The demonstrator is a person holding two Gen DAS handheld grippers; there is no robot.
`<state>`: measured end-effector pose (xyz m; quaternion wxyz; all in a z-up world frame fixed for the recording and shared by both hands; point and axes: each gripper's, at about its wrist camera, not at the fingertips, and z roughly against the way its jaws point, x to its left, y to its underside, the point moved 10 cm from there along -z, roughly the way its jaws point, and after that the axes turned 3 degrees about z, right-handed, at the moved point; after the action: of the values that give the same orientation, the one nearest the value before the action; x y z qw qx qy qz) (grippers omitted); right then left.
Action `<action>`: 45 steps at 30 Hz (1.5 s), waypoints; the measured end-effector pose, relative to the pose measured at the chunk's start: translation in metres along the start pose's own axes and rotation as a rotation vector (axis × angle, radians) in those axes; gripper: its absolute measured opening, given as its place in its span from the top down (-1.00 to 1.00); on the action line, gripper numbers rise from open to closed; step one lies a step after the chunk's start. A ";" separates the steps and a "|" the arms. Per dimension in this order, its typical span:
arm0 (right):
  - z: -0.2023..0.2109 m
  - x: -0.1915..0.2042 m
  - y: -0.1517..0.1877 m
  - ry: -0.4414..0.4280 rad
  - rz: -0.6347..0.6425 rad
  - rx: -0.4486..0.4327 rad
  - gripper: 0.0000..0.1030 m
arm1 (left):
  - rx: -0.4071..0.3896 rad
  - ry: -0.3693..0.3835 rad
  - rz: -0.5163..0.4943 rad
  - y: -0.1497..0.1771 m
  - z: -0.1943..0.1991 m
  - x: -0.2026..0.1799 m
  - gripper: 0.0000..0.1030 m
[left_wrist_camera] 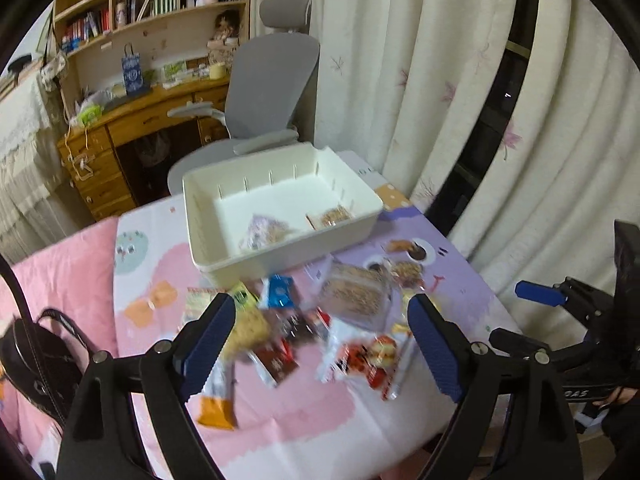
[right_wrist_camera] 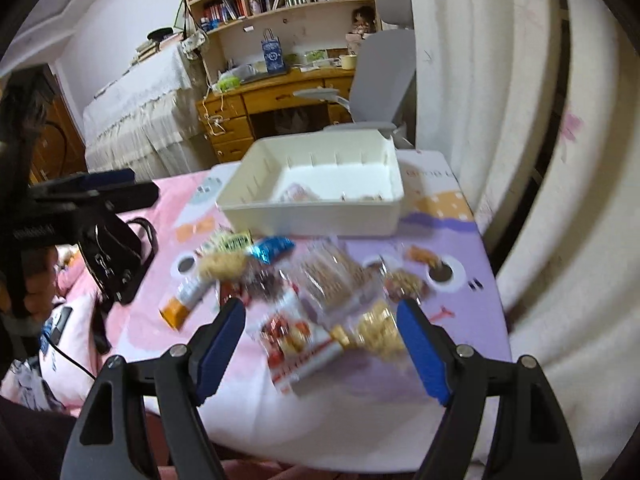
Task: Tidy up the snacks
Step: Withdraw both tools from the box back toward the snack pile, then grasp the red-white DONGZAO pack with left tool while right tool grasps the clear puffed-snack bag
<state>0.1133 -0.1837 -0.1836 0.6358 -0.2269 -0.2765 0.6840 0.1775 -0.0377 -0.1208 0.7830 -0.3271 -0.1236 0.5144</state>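
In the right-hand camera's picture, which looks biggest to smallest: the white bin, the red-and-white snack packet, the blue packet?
1. white bin
2. red-and-white snack packet, though it lies nearer the camera, which flatters it
3. blue packet

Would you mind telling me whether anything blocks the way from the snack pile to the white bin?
Nothing visible does: the snack pile lies on the cloth just in front of the white bin, whose top is open; only its low front wall stands between.
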 end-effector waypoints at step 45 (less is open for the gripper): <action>-0.104 -0.061 0.047 -0.185 0.436 0.263 -0.52 | 0.470 -0.261 0.985 0.146 -0.167 -0.010 -0.83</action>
<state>0.1526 -0.2370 -0.2945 0.4693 -0.1330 -0.1867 0.8527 0.1553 -0.0735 -0.3387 0.4804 -0.0965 0.0661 0.8692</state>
